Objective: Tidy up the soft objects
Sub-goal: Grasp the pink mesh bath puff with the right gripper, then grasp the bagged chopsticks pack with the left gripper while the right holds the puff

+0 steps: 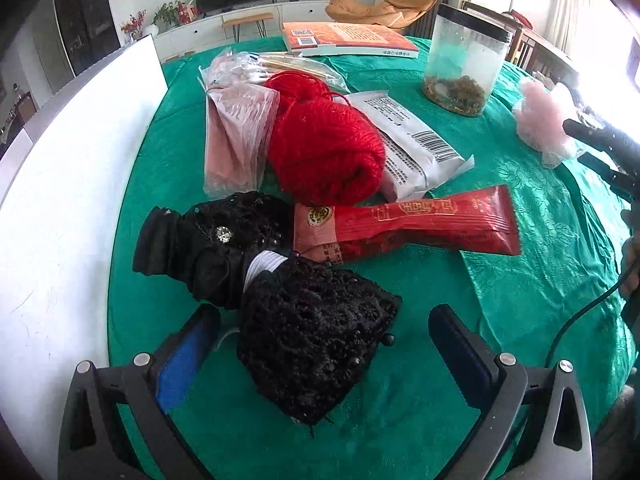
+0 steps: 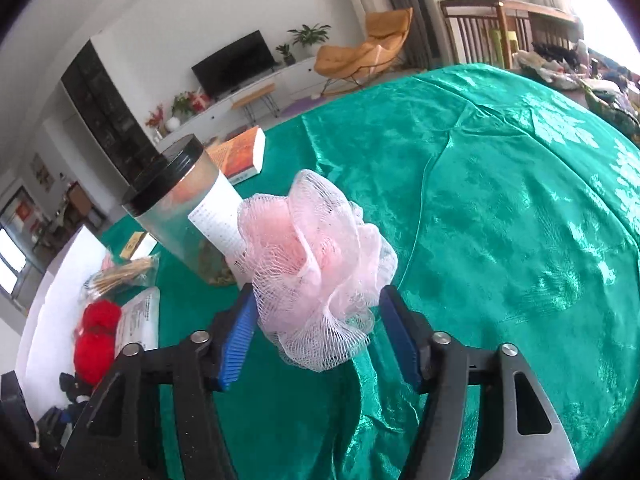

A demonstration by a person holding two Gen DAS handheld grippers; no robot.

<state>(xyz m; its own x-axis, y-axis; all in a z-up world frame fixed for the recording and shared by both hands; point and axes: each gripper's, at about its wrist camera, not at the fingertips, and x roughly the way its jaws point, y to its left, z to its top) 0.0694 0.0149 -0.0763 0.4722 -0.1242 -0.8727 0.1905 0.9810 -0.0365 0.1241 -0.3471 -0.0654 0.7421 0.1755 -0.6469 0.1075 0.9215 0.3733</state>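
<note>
Left gripper [image 1: 324,344] stood wide open, blue pads either side of a black lace bundle [image 1: 316,340] lying on the green tablecloth [image 1: 520,280]; neither pad visibly touched it. Only the left view showed the items behind it: red sachet [image 1: 408,228], red yarn ball [image 1: 324,152], white barcode packet [image 1: 416,144], pink bagged cloth [image 1: 236,136].

Right gripper [image 2: 316,320] was partly open around a pink mesh bath pouf [image 2: 316,264]. The pouf sat between the pads, left pad against the netting, a gap at the right; whether it was gripped or loose could not be told. The right view showed the clear black-lidded jar [image 2: 180,208] just behind the pouf and a book [image 2: 244,156] farther back.
</note>
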